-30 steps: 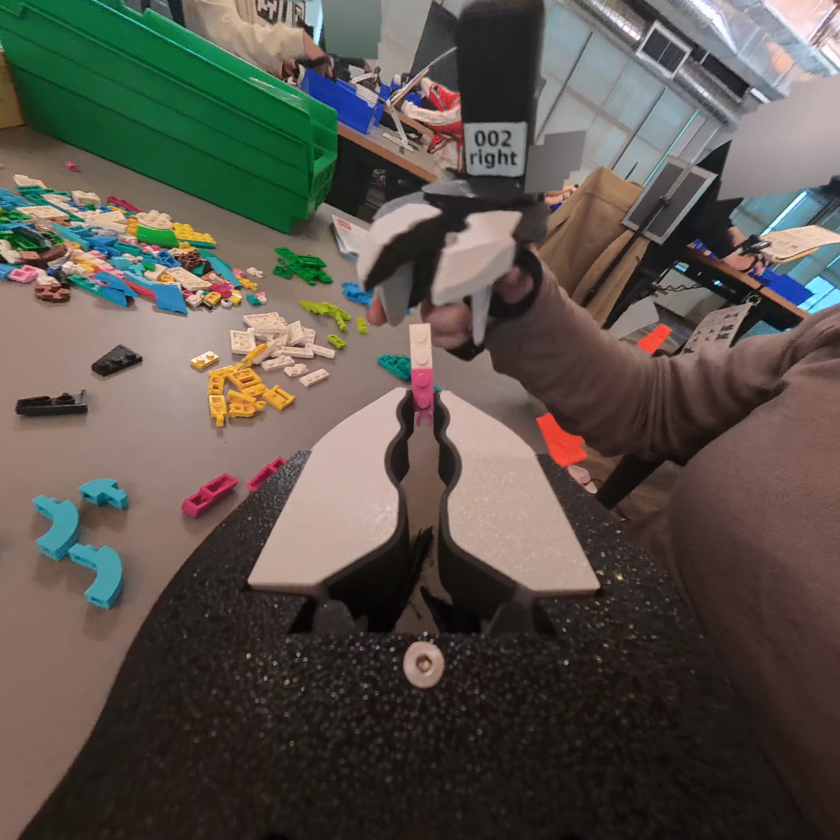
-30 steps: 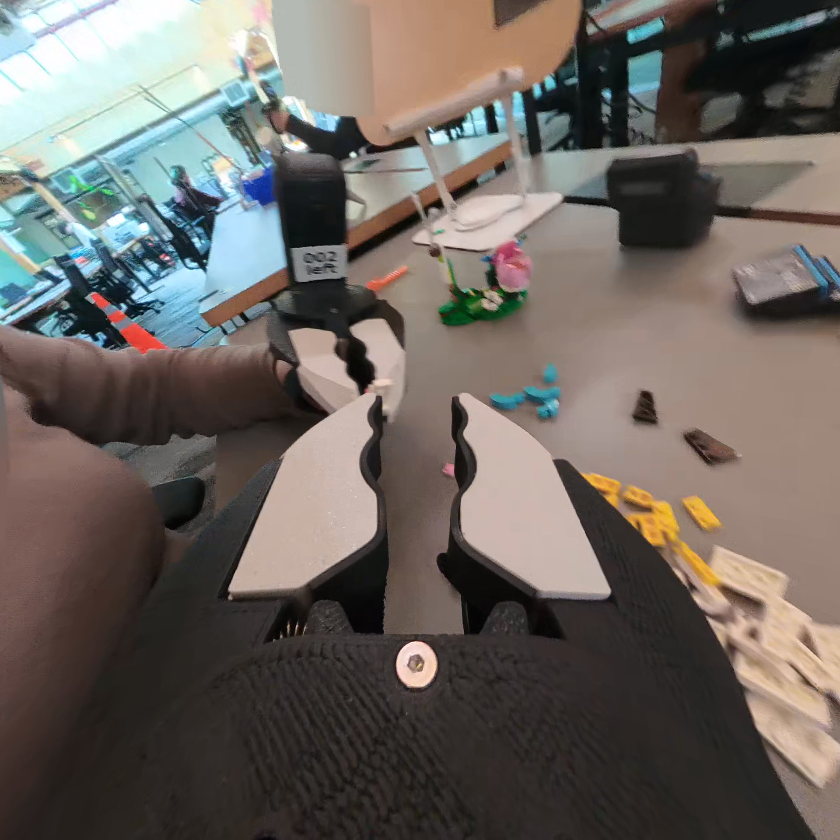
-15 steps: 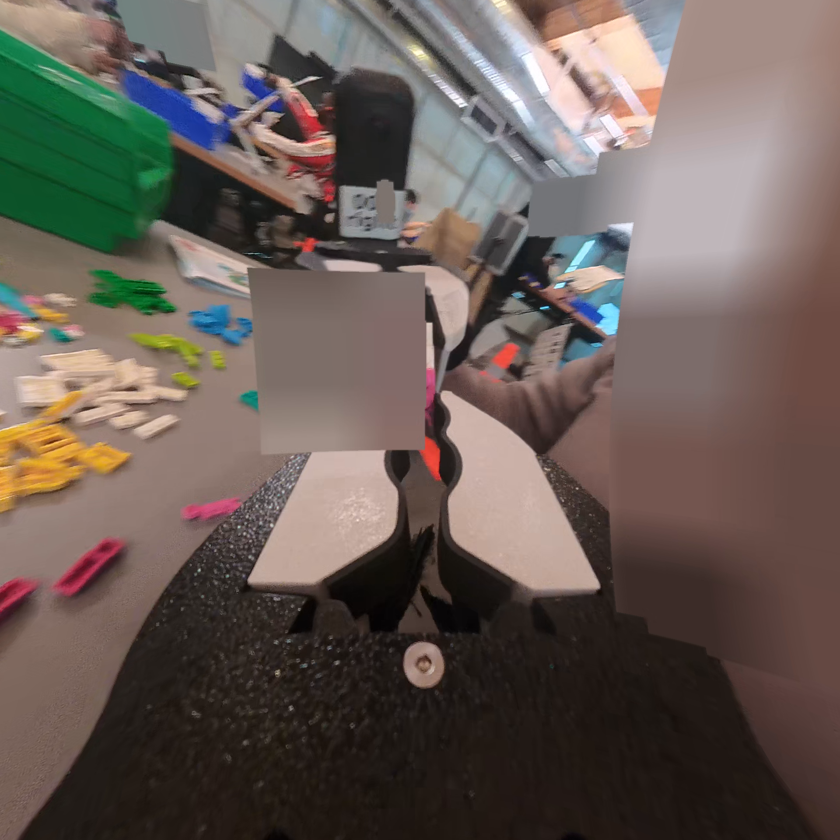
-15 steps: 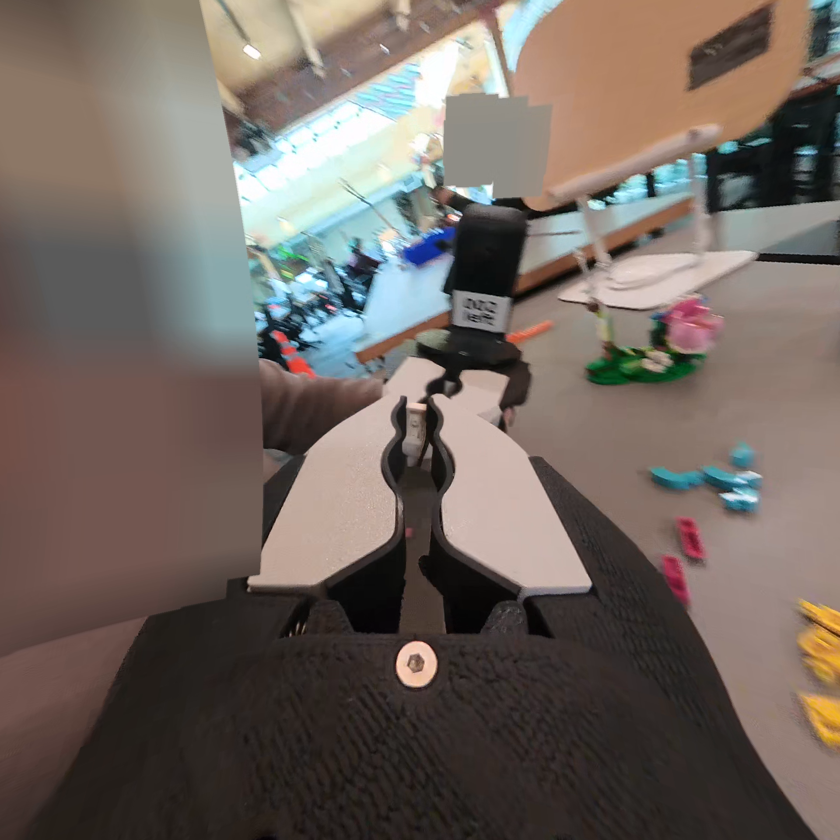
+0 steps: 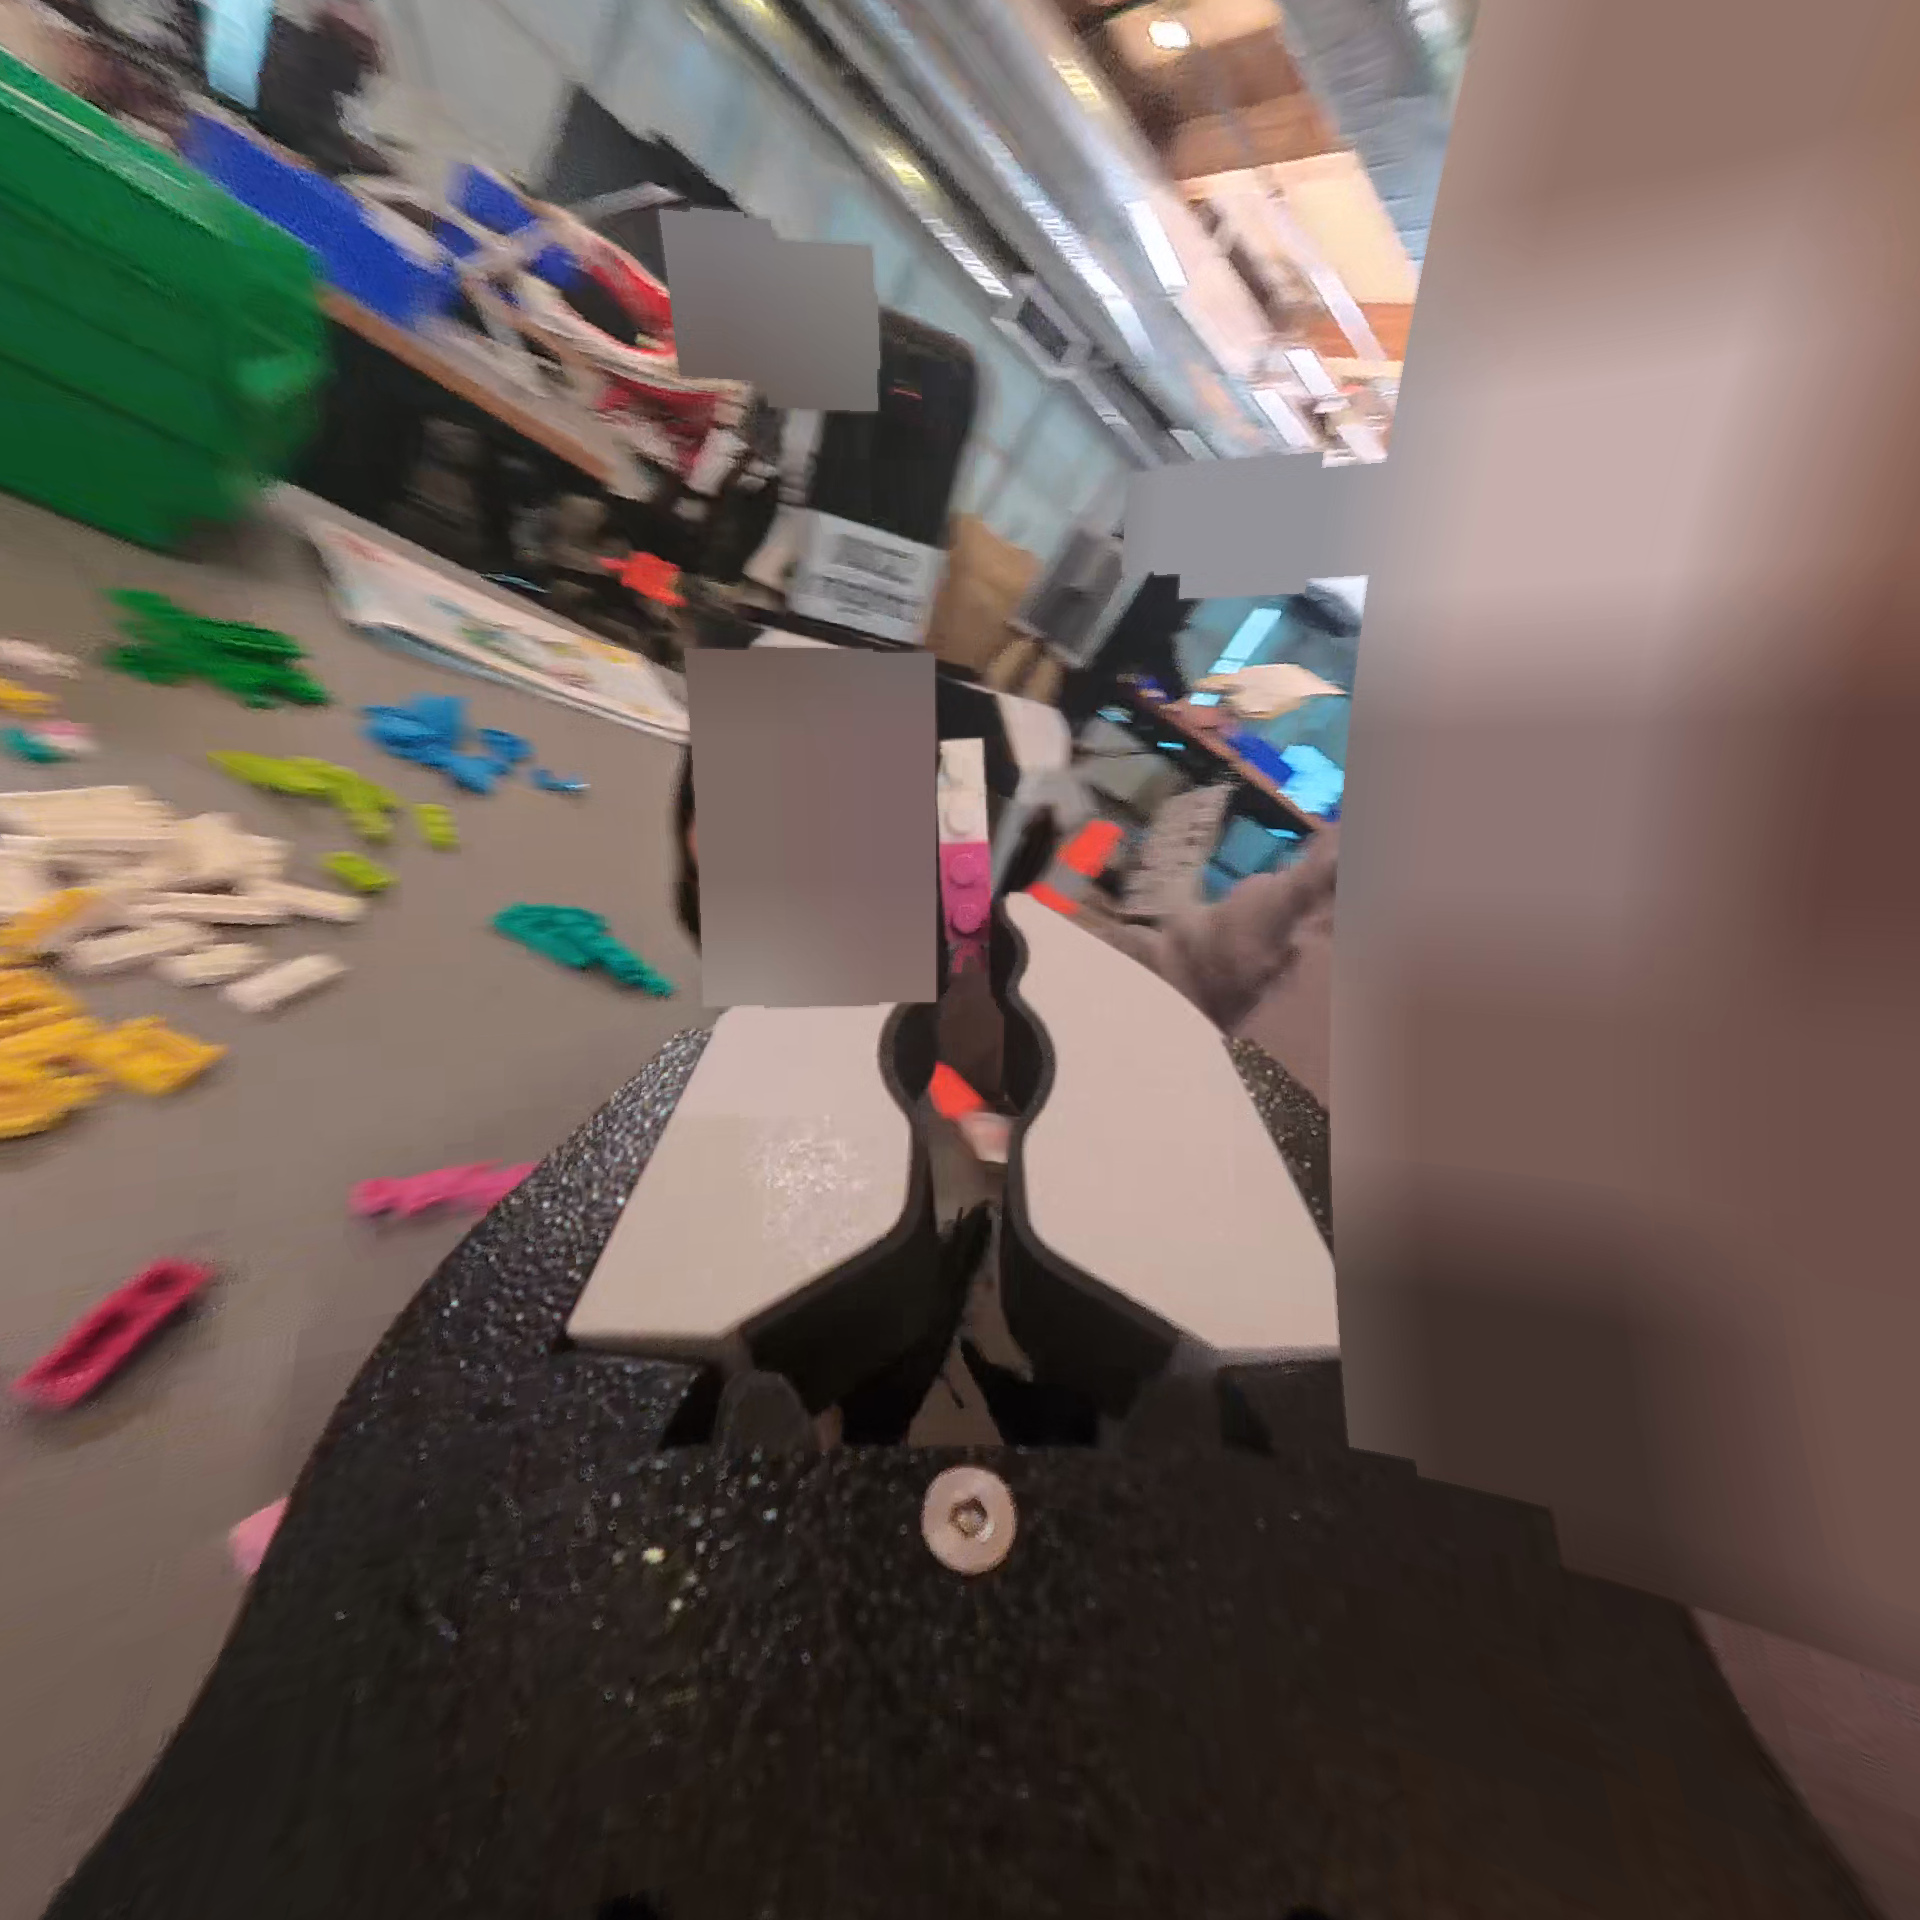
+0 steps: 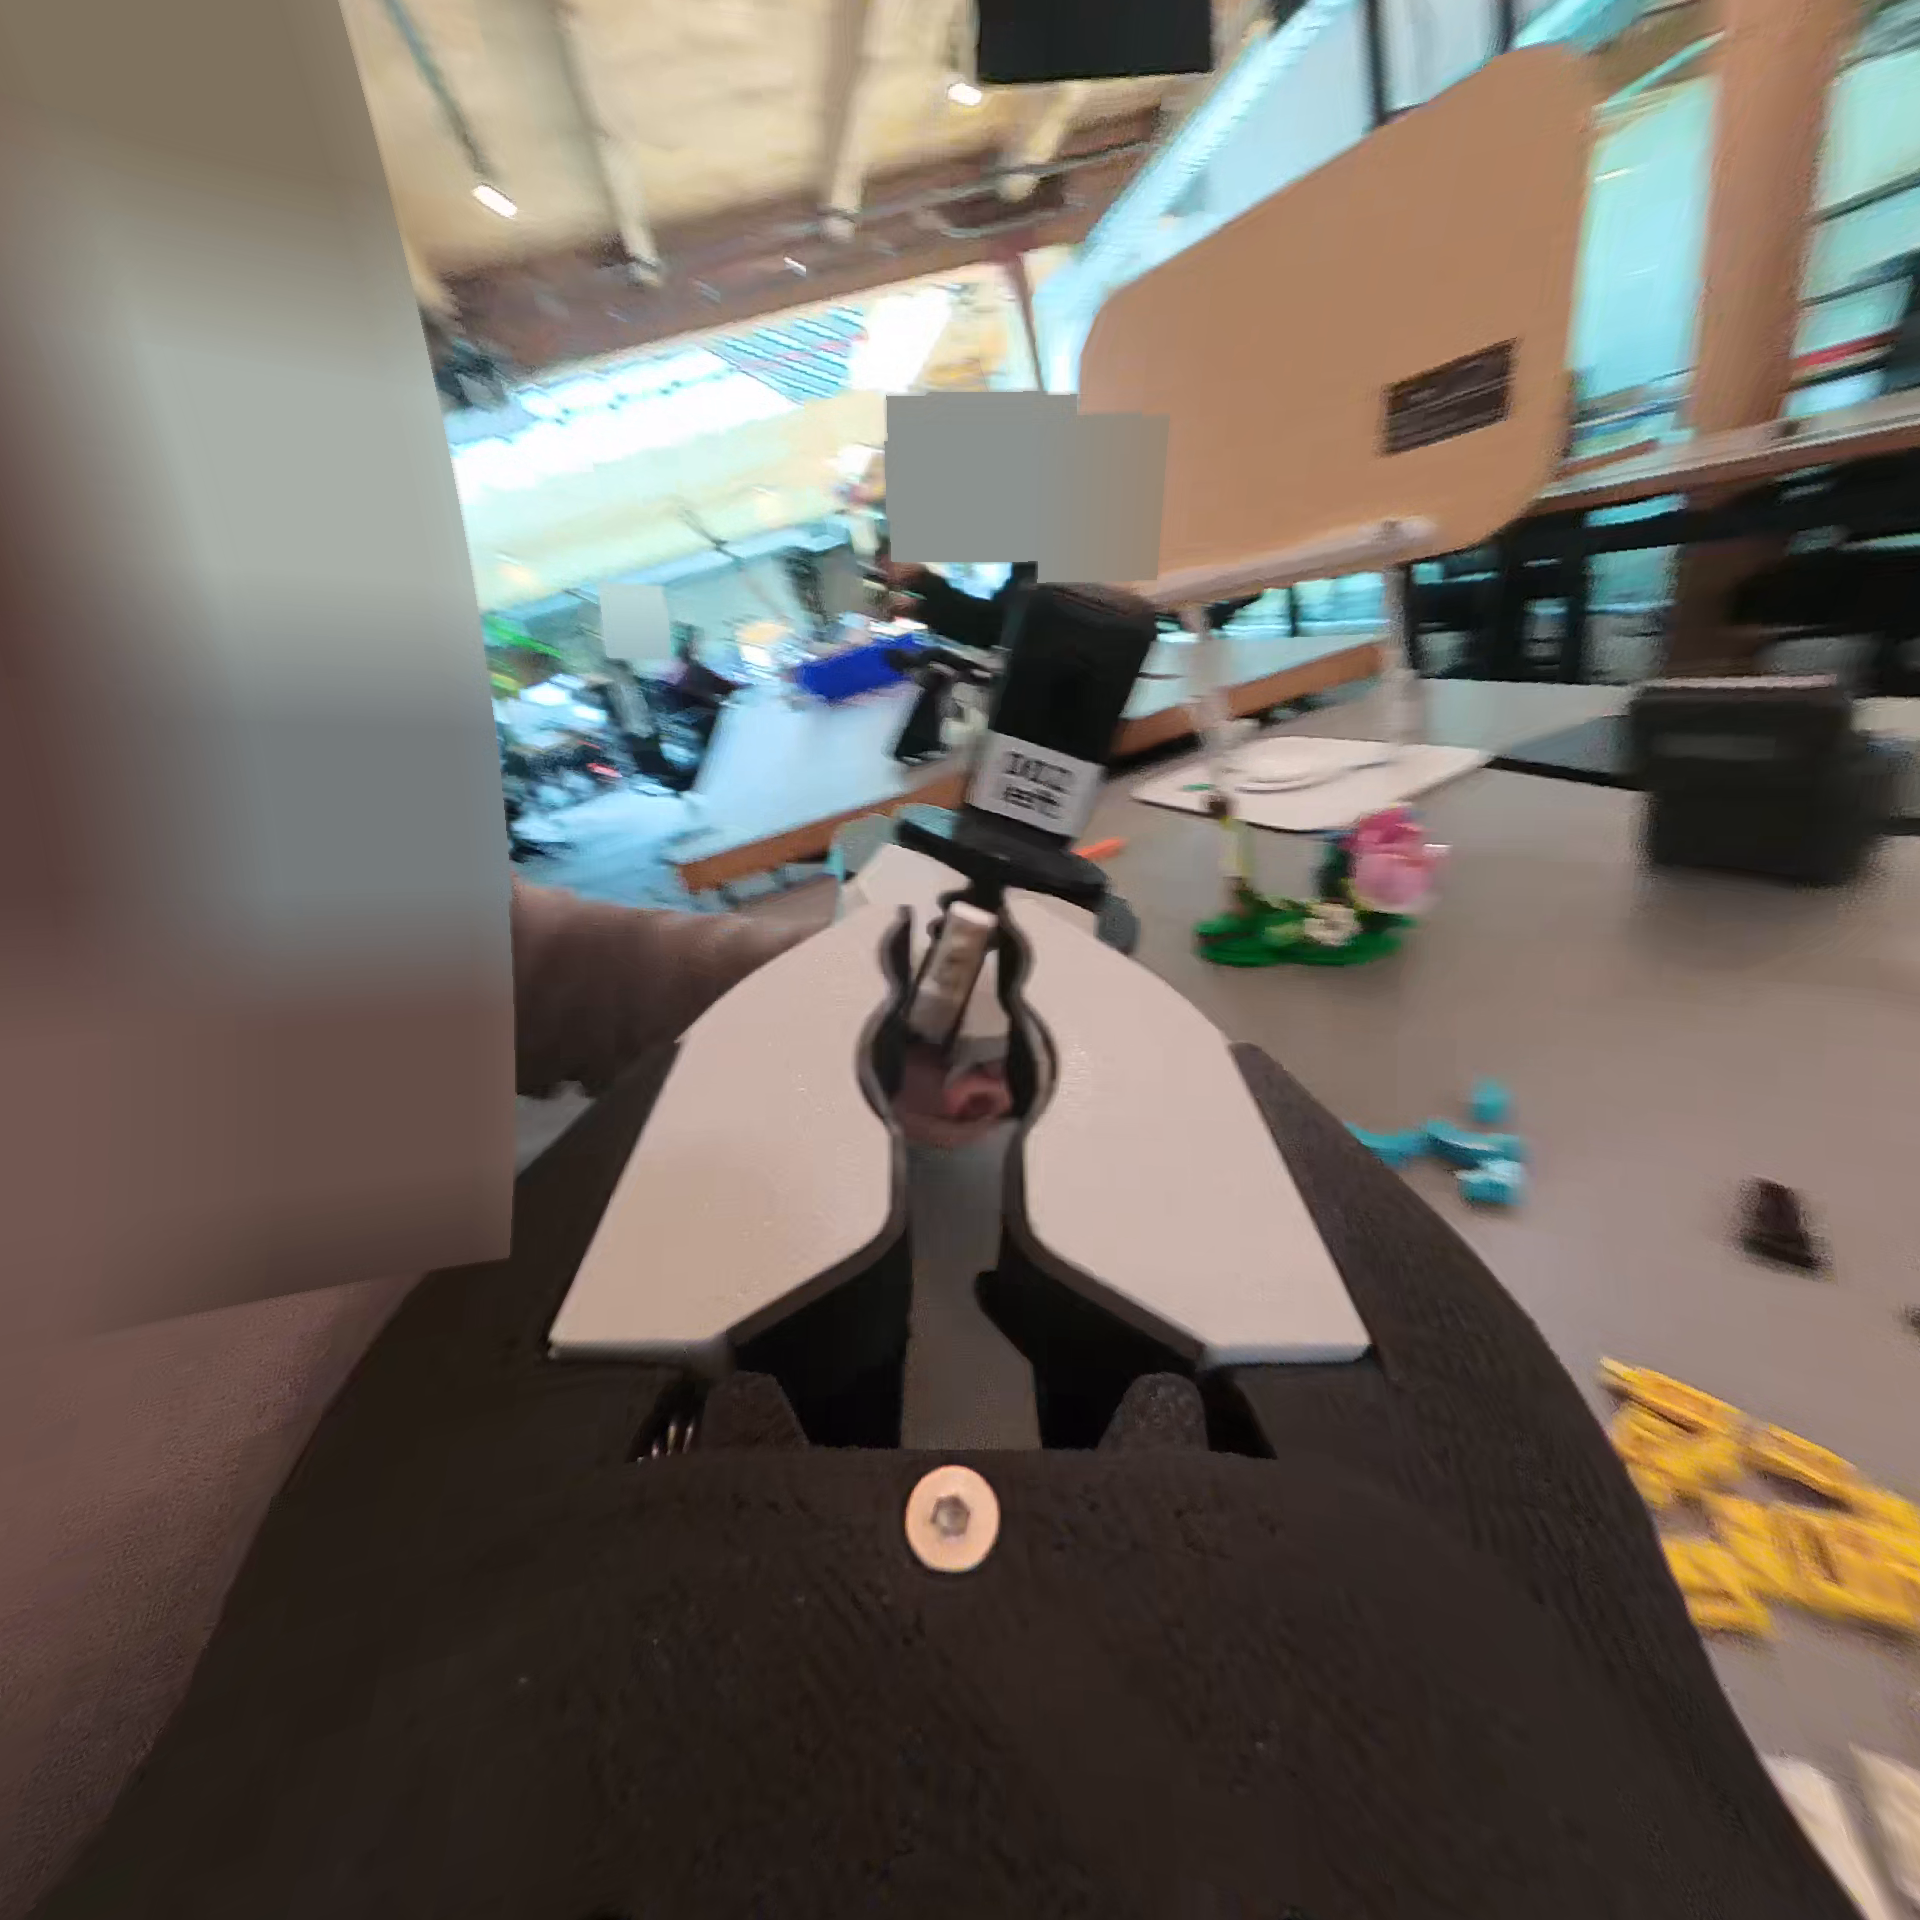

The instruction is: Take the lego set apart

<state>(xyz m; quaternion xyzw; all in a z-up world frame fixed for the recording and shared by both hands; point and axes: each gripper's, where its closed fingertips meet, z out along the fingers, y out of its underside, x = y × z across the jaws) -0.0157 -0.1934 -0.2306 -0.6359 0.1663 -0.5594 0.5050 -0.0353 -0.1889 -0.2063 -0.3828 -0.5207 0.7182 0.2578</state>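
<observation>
In the left wrist view, a green bin [image 5: 135, 343] stood at ten o'clock on the grey table [image 5: 312, 1091]. Below it, loose bricks lay sorted by colour: white pieces [image 5: 156, 894] and yellow pieces [image 5: 73, 1049] at nine o'clock, a green cluster [image 5: 208, 649], blue bricks [image 5: 447, 732] and a teal piece [image 5: 577, 940] nearer the middle, with pink plates [image 5: 436, 1188] at eight o'clock. A booklet [image 5: 488, 634] lay at eleven o'clock.

At the centre, the left gripper [image 5: 971, 940] had its jaws drawn close on the pink end of a small pink-and-white brick stack [image 5: 964, 852], which stood upright at twelve o'clock from the tips. A mosaic patch hid the left fingertip. The right gripper's body, beyond the stack, was mostly masked.

In the right wrist view, the right gripper [image 6: 951, 935] had its jaws nearly together, clamped on the white end of the same stack [image 6: 948, 971], held tilted in the air above the table edge. The left gripper [image 6: 997, 883] met it from twelve o'clock. A lego flower model [image 6: 1320, 904] stood at two o'clock, turquoise bricks [image 6: 1455, 1148] and a dark piece [image 6: 1777, 1226] at three, more yellow bricks [image 6: 1787, 1527] at four.
</observation>
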